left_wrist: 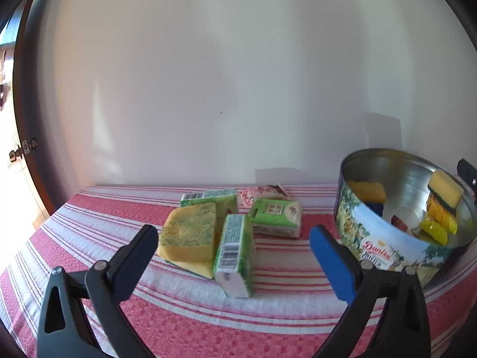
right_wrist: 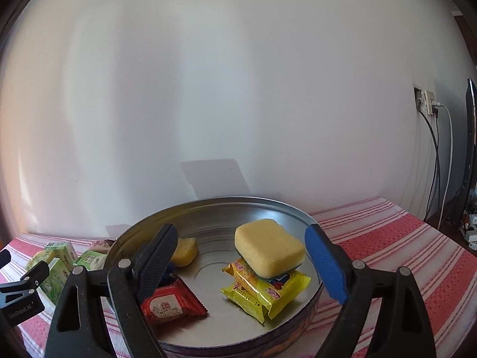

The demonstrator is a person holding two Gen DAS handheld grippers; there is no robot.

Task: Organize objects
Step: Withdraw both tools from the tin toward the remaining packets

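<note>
A round cookie tin (left_wrist: 372, 238) stands at the right of the striped table; it also shows in the right wrist view (right_wrist: 208, 208). Inside lie a yellow sponge (right_wrist: 268, 247) on yellow snack packets (right_wrist: 268, 292), a red packet (right_wrist: 170, 304) and another sponge (right_wrist: 184, 250). On the cloth left of the tin lie a worn yellow sponge (left_wrist: 189, 235), three green tissue packs (left_wrist: 235, 253) and a pink packet (left_wrist: 256, 195). My left gripper (left_wrist: 232, 247) is open and empty, just short of the nearest green pack. My right gripper (right_wrist: 238, 259) is open and empty over the tin.
The red and white striped tablecloth (left_wrist: 268, 313) covers the table against a white wall. A door with a handle (left_wrist: 21, 152) is at far left. A wall socket with cables (right_wrist: 429, 107) and a dark screen edge (right_wrist: 471, 149) are at far right.
</note>
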